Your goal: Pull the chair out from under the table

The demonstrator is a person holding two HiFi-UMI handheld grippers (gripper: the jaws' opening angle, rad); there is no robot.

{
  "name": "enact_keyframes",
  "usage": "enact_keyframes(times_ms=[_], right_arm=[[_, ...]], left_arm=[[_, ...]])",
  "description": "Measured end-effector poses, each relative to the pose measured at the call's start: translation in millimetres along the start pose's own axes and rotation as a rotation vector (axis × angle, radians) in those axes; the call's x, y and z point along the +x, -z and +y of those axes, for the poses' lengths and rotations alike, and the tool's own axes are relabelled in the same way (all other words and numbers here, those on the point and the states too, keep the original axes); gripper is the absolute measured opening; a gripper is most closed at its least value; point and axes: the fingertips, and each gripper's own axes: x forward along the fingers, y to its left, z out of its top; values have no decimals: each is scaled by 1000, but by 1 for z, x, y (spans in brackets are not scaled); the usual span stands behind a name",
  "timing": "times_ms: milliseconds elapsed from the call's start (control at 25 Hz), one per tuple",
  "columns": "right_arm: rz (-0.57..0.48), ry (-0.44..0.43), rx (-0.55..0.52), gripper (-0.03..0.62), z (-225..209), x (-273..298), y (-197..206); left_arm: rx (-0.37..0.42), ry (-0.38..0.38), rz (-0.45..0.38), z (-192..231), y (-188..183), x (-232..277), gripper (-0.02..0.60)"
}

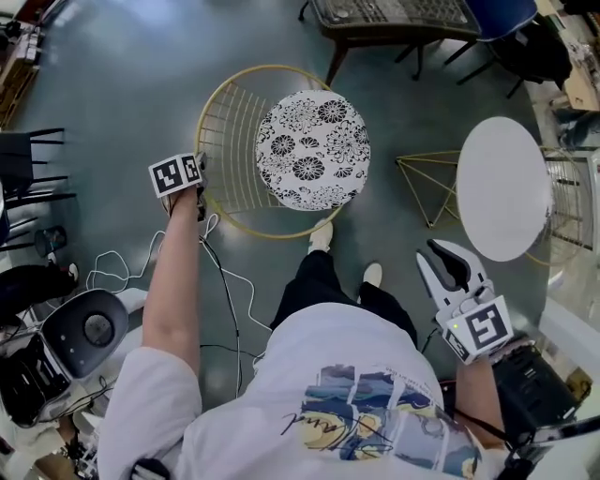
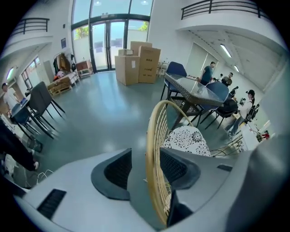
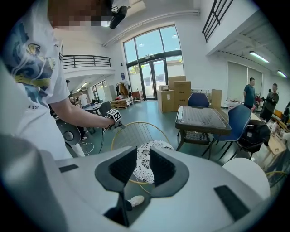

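Note:
The chair has a gold wire back (image 1: 217, 122) and a round black-and-white floral cushion (image 1: 312, 150). It stands on the open floor, apart from the dark table (image 1: 394, 19) beyond it. My left gripper (image 1: 200, 199) is at the left part of the back's top rim. In the left gripper view the gold rim (image 2: 154, 181) runs between the jaws of the left gripper (image 2: 144, 165), which stand wide and do not press it. My right gripper (image 1: 448, 264) hangs low at the right, away from the chair, open and empty. The right gripper view shows the cushion (image 3: 146, 152) through the gap.
A white round table (image 1: 502, 187) on a gold wire base (image 1: 427, 183) stands to the right. Blue chairs (image 1: 502, 19) sit by the dark table. Cables (image 1: 225, 281) trail on the floor beside my feet (image 1: 322, 234). Black chairs (image 1: 28, 169) and grey equipment (image 1: 84, 328) are at the left.

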Motion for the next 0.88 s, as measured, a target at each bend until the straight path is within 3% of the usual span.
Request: enact_keyframes(times_ms=[120, 240, 400, 560, 760, 880], right_arm=[[-33, -13, -29, 89, 2, -28, 1], [-68, -33, -56, 89, 1, -53, 5], [-111, -79, -72, 89, 3, -84, 18], [-151, -134, -114, 74, 8, -121, 29], [-187, -194, -160, 46, 10, -179, 48], [-201, -231, -178, 31, 16, -203, 55]], left_arm=[[31, -33, -123, -14, -5, -56, 179], [88, 2, -262, -50, -4, -117, 179], [139, 156, -412, -132, 12, -197, 168], [156, 310, -511, -232, 50, -269, 33], [268, 541, -541, -380, 122, -353, 9], [329, 653, -539, -443, 156, -398, 9]])
